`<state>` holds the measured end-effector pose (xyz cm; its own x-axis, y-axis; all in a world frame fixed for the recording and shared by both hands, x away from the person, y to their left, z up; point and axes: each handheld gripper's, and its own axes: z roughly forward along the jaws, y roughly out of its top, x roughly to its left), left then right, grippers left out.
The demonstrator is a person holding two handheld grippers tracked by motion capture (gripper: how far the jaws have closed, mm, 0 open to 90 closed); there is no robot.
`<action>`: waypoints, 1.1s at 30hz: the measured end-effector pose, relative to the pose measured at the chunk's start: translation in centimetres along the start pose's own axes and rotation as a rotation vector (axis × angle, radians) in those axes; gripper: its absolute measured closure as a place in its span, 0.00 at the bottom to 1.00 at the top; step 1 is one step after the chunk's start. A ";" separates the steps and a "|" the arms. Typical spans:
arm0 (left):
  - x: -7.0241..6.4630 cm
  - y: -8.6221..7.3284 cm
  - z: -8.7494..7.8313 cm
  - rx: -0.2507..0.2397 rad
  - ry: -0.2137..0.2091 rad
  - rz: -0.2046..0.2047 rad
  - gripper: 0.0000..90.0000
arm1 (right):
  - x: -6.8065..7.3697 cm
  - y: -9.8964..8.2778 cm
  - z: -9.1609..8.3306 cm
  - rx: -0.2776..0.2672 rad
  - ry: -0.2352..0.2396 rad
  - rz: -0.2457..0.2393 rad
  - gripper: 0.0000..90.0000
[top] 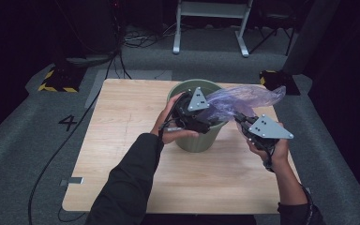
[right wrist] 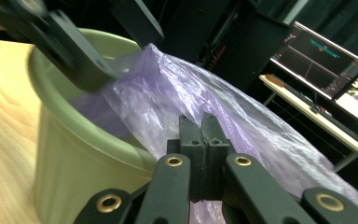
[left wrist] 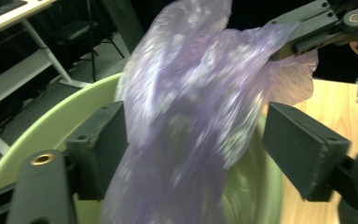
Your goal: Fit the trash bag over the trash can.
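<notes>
A pale green bin (top: 194,140) stands on the wooden table (top: 122,140). A thin purple plastic bag (top: 248,96) hangs partly inside it and trails out over its right rim. My left gripper (top: 210,123) reaches over the bin mouth. In the left gripper view its jaws (left wrist: 191,149) stand wide apart with the bag (left wrist: 191,84) loose between them above the bin (left wrist: 51,135). My right gripper (top: 240,118) is at the bin's right side. Its jaws (right wrist: 203,140) are pressed together on the bag's film (right wrist: 214,98), and the same pinch on the bag's edge shows at that gripper (left wrist: 289,44).
The bin sits at the table's far middle, close to the back edge. A white metal frame (top: 211,28) and cables lie on the floor behind. A yellow-and-black block (top: 56,79) sits at the back left. A desk with a lit monitor (right wrist: 321,51) stands off to the right.
</notes>
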<state>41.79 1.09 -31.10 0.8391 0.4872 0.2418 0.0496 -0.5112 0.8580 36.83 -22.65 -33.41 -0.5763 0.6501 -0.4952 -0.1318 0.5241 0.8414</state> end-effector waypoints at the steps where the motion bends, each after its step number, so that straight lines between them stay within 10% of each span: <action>1: -0.2 0.1 0.2 0.009 -0.001 0.014 0.35 | 0.1 0.1 0.0 -0.001 0.004 -0.006 1.00; 11: -0.3 -0.2 0.4 0.038 -0.015 0.066 0.95 | 0.8 0.4 -0.5 -0.025 0.067 -0.012 0.92; 16: 0.3 -0.9 0.0 0.032 0.024 0.034 0.96 | 0.5 0.2 -1.2 -0.042 0.053 0.048 0.51; 21: 1.1 -1.6 -0.7 0.028 0.039 0.005 0.96 | -0.1 -1.0 -2.4 -0.021 0.054 0.097 0.32; 33: 2.6 -2.8 -1.6 0.023 0.055 -0.035 0.95 | 0.6 -5.3 -1.0 0.071 0.090 0.138 0.43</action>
<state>42.94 4.87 -32.13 0.8056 0.5432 0.2365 0.0917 -0.5088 0.8560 36.37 -25.60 -37.96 -0.6553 0.6685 -0.3518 0.0091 0.4727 0.8812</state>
